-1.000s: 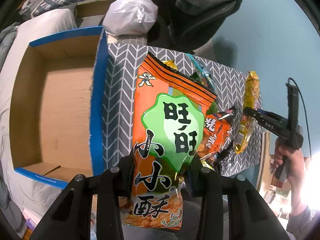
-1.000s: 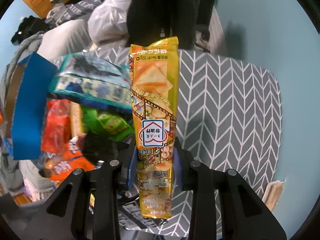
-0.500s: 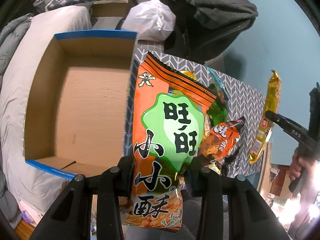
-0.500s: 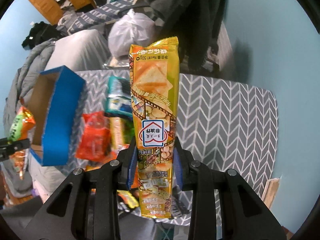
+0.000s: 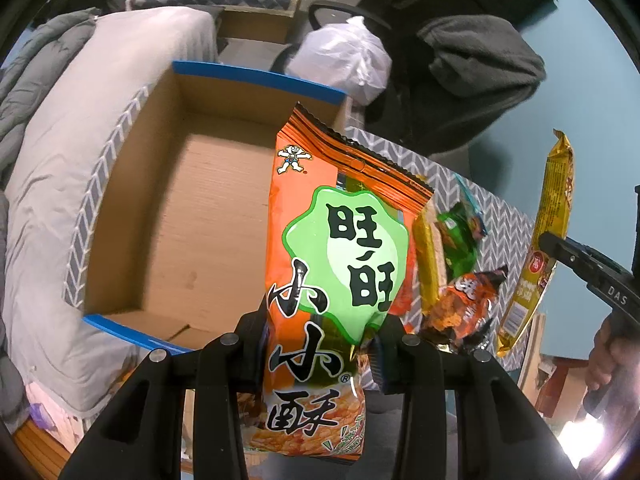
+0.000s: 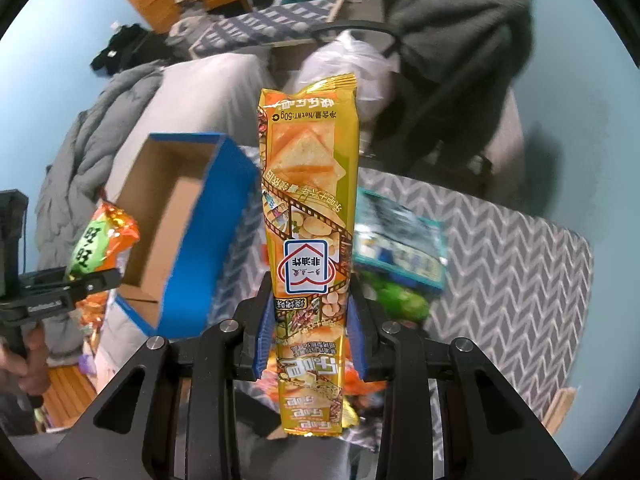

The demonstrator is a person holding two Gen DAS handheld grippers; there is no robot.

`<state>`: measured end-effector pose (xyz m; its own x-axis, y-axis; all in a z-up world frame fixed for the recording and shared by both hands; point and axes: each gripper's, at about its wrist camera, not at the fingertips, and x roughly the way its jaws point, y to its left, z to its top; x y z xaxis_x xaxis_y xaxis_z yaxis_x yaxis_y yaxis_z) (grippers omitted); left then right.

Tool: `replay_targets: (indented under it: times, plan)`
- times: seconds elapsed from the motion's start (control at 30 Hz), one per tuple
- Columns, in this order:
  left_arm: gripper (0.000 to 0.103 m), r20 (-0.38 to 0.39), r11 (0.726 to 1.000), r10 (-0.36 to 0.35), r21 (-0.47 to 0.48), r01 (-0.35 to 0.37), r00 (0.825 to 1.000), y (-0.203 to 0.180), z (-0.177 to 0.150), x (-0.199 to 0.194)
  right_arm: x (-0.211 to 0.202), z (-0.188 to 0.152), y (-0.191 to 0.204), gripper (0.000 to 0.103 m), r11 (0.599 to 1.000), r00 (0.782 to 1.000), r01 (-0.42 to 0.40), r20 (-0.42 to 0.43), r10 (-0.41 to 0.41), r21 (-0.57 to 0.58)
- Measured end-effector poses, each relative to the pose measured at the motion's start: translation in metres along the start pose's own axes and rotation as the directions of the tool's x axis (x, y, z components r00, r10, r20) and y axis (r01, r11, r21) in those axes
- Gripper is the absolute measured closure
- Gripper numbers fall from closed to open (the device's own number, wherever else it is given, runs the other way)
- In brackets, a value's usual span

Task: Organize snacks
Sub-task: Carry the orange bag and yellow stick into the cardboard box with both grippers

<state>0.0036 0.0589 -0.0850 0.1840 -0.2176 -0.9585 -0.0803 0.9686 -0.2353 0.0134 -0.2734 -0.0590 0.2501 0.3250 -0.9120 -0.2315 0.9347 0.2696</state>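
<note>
My left gripper (image 5: 320, 354) is shut on an orange and green snack bag (image 5: 340, 240), which hangs in the air over the right side of an open cardboard box with blue rims (image 5: 180, 200). The box's floor is bare. My right gripper (image 6: 310, 334) is shut on a tall yellow cracker pack (image 6: 310, 208), held upright above the chevron-patterned table (image 6: 520, 280). From the left wrist view the yellow pack (image 5: 540, 248) and the right gripper (image 5: 554, 244) show at the far right. From the right wrist view the orange bag (image 6: 100, 240) and the blue-rimmed box (image 6: 192, 240) sit at the left.
Several loose snack packs lie on the table: a teal one (image 6: 400, 244), a green one (image 6: 396, 298) and an orange one (image 5: 464, 304). A pale cushion (image 5: 60, 180) lies under the box. Behind are a white plastic bag (image 5: 344, 60) and a chair draped in dark clothes (image 5: 480, 64).
Both grippers have risen and moved left, toward the box. The orange bag went from above the table to over the box's right side; the yellow pack came nearer the box.
</note>
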Motion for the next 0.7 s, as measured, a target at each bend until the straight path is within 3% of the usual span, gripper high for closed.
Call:
replay_targets:
  times: [0.33,0.7]
  plan:
    - [0.064,0.026,0.997,0.030,-0.078,-0.028,0.999,0.046,0.008,-0.006,0.030,0.032,0.073,0.072,0.990,0.995,-0.099,-0.017,0.098,-0.100]
    - [0.064,0.045,0.990,0.049,-0.137,-0.043,0.998,0.081,0.020,-0.003,0.078,0.068,0.156,0.072,0.960,0.974,-0.220,-0.091,0.207,-0.170]
